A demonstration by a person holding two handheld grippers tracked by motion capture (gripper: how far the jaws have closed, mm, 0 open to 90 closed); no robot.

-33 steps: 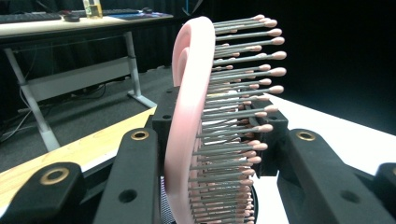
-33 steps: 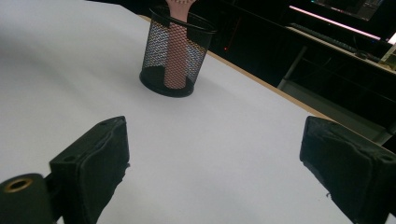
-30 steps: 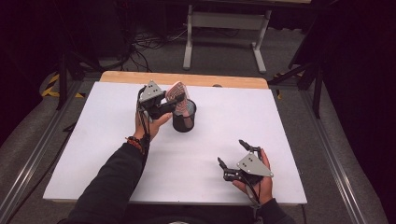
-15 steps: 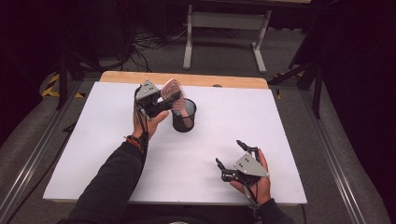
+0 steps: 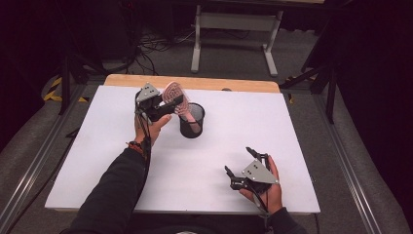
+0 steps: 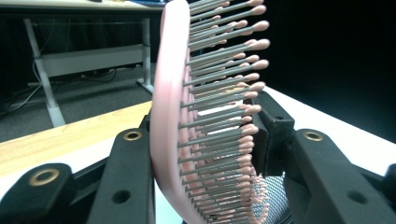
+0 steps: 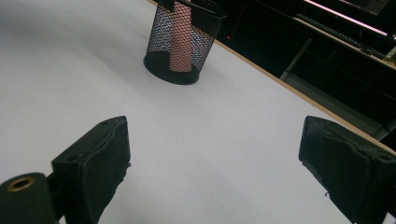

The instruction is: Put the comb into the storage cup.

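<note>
A pink hairbrush [image 5: 174, 95] stands tilted with its handle [image 7: 180, 37] down in a black mesh cup [image 5: 192, 122] at the far middle of the white tabletop [image 5: 97, 146]. My left gripper [image 5: 170, 105] grips the brush head above the cup's left rim. In the left gripper view one jaw lies against the brush's back [image 6: 173, 116] and the other touches the bristle tips. These jaws have just been opening a little, with the brush still between them. My right gripper [image 5: 238, 160] rests open near the front right edge, its jaws [image 7: 215, 154] wide apart over bare table, aimed at the cup [image 7: 182, 42].
A wooden strip [image 5: 195, 83] runs along the table's far edge. Beyond it lie cables on the floor and a white metal frame [image 5: 234, 29]. Dark rails flank the table on both sides.
The brush head and my left gripper have drifted slightly to the left above the cup. The cup and my right hand have stayed put.
</note>
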